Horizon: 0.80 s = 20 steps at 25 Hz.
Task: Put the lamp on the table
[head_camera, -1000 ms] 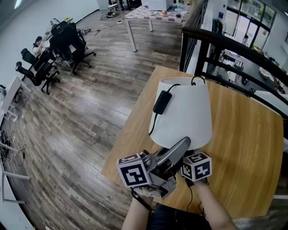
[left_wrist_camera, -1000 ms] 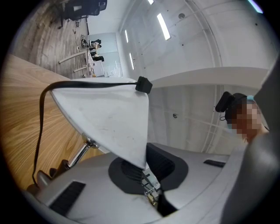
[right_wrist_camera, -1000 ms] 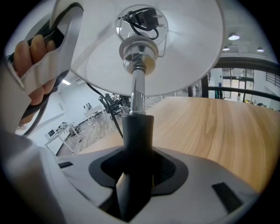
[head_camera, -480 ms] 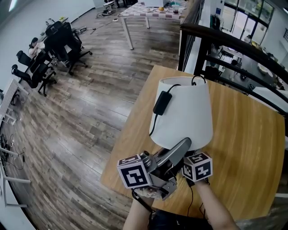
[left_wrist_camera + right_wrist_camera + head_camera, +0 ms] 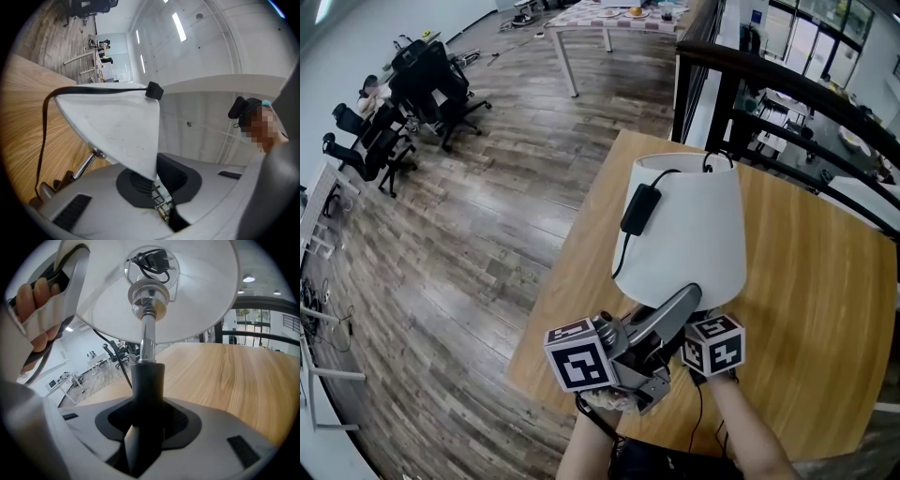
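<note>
Left tool [image 5: 155,180] nips the white conical lampshade [image 5: 684,234] by its rim, right tool [image 5: 146,401] clamps the black stem [image 5: 147,376]; lower upright onto the pale wooden surface [image 5: 811,272]

No words, numbers or brand names can be read anywhere here. In the head view, the left cube [image 5: 579,355] near 6 o'clock and the right cube [image 5: 713,343] near 4 o'clock show only black and white square patterns, not letters. Things far off at 12 o'clock are too small and blurry to read.
</note>
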Each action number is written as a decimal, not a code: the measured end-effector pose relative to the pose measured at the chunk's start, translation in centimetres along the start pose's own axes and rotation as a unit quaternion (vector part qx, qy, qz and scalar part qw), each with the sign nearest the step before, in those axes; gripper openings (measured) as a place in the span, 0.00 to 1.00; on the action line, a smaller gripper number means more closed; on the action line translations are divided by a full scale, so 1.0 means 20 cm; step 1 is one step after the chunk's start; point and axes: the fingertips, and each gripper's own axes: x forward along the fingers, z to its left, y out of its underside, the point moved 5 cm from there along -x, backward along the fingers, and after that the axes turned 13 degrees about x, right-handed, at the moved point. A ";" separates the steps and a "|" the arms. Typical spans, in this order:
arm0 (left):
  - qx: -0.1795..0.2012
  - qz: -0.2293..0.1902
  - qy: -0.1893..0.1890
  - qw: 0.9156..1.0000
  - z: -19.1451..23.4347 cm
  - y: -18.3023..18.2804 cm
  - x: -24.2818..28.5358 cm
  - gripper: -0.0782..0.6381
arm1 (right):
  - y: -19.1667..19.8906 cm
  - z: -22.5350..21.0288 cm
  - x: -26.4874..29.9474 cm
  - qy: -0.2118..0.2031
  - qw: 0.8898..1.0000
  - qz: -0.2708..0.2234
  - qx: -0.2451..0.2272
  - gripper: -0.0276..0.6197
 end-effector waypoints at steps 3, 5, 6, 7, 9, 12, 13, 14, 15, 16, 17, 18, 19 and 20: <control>0.000 -0.001 0.000 1.000 0.01 0.00 -0.01 0.13 | 0.00 0.00 0.01 -0.001 1.000 -0.001 -0.001 0.30; -0.001 -0.003 0.002 1.000 0.01 -0.01 0.00 0.13 | 0.00 0.00 0.01 0.000 1.000 0.000 -0.001 0.30; -0.001 -0.004 0.003 1.000 0.00 0.00 0.00 0.13 | 0.00 0.00 0.00 0.000 1.000 0.000 -0.002 0.30; -0.001 -0.005 0.003 1.000 0.00 0.00 0.00 0.13 | 0.00 0.00 0.00 0.001 1.000 0.000 -0.002 0.30; 0.000 -0.008 0.005 1.000 -0.01 0.01 -0.01 0.13 | 0.01 0.00 -0.01 0.002 1.000 -0.001 -0.003 0.30; -0.001 -0.014 0.004 1.000 -0.01 0.03 -0.04 0.13 | 0.03 0.01 -0.01 0.003 1.000 -0.005 -0.006 0.30; 0.000 -0.015 0.004 1.000 -0.01 0.04 -0.05 0.13 | 0.04 0.01 -0.01 0.003 1.000 -0.006 -0.008 0.30; 0.002 -0.016 0.004 1.000 -0.01 0.04 -0.05 0.13 | 0.04 0.01 -0.01 0.004 1.000 -0.008 -0.009 0.30; 0.004 -0.016 0.004 1.000 -0.02 0.05 -0.05 0.13 | 0.04 0.00 -0.01 0.004 1.000 -0.009 -0.010 0.30; 0.005 -0.016 0.005 1.000 -0.02 0.06 -0.06 0.13 | 0.05 0.00 -0.01 0.005 1.000 -0.010 -0.011 0.30; 0.007 -0.015 0.005 1.000 -0.02 0.06 -0.06 0.13 | 0.05 0.00 -0.01 0.005 1.000 -0.011 -0.011 0.30; 0.008 -0.014 0.006 1.000 -0.03 0.07 -0.06 0.13 | 0.05 0.00 -0.01 0.004 1.000 -0.012 -0.012 0.30; 0.010 -0.014 0.007 1.000 -0.03 0.07 -0.06 0.13 | 0.05 0.00 -0.01 0.003 1.000 -0.012 -0.013 0.30; 0.011 -0.013 0.007 1.000 -0.04 0.07 -0.06 0.13 | 0.04 0.01 -0.01 0.001 1.000 -0.013 -0.013 0.31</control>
